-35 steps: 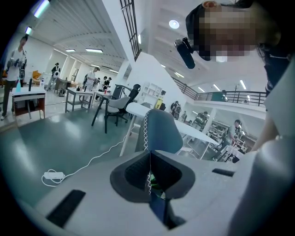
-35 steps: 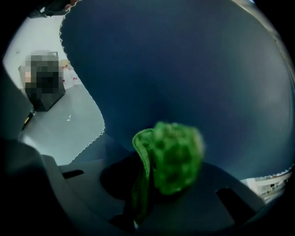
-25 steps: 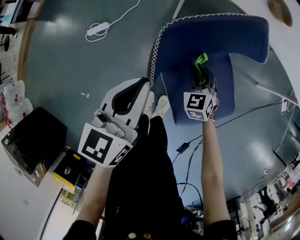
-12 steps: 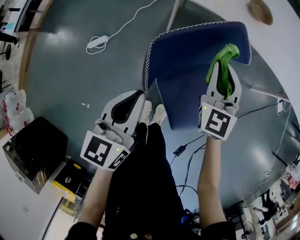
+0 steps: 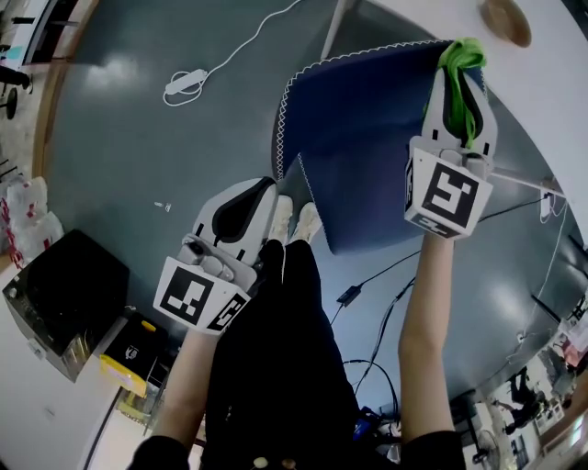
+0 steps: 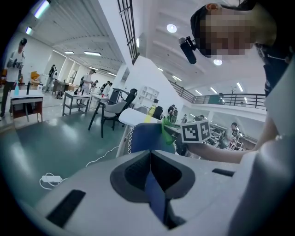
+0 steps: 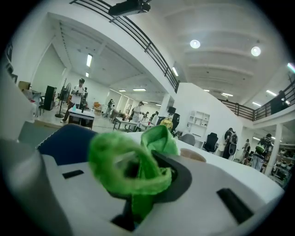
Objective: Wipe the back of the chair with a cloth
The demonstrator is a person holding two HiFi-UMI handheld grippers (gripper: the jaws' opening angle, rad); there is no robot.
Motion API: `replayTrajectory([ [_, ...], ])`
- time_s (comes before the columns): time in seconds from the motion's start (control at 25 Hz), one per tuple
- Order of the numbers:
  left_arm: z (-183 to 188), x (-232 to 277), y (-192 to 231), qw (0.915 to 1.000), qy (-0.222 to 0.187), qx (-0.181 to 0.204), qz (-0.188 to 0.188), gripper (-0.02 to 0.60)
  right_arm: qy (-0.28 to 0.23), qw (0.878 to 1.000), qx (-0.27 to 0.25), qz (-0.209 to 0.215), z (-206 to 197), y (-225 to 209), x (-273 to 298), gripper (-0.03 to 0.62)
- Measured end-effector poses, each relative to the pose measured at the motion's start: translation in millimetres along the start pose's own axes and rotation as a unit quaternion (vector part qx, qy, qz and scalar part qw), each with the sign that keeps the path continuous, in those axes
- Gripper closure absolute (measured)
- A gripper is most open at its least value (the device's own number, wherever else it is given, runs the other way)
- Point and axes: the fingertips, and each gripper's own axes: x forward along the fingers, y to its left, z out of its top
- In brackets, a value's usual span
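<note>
While the right gripper [image 5: 458, 81] is clamped on a bunched green cloth [image 5: 457, 53], it holds that cloth at the top edge of the blue chair back [image 5: 367, 101], near the corner on the person's right and seemingly touching it; its own view shows the cloth [image 7: 133, 170] wadded between the jaws and spilling over them, with the dark blue backrest just beyond. The left gripper [image 5: 262, 190] hangs low beside the chair seat [image 5: 377, 207], apart from the chair, its jaws drawn together to a thin slit with nothing in them; it takes no part in the wiping.

By the look of it, the wiping stroke is in hand at the upper rim of the back. Most of the backrest's face lies bare below and to the left of the cloth; so the next move probably calls for drawing the cloth along or down that fabric with steady pressure, gripping tightly enough that the wad does not slip out, and keeping the hard jaw tips off the white-stitched edge.

Around the chair: a white bench [image 5: 551, 64] stands close behind the backrest with a brown dish-like thing [image 5: 505, 20] on it, which leaves little room past the top edge; a white power strip [image 5: 184, 85] and its cord lie on the grey floor; black cables [image 5: 367, 286] trail near the person's shoes [image 5: 296, 218]; a black box [image 5: 64, 285] sits well apart to the left.
</note>
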Motion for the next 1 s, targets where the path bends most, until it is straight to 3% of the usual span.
replayTrajectory([
  [0.28, -5, 3, 8, 1.0000, 0.005, -0.005, 0.003, 0.574, -0.002, 1.000, -0.014, 0.004, -9, 19, 11, 0.539],
  [1.0, -19, 12, 20, 0.9997, 0.022, -0.012, 0.003, 0.574, 0.044, 0.999, -0.025, 0.007, -92, 48, 5, 0.539],
])
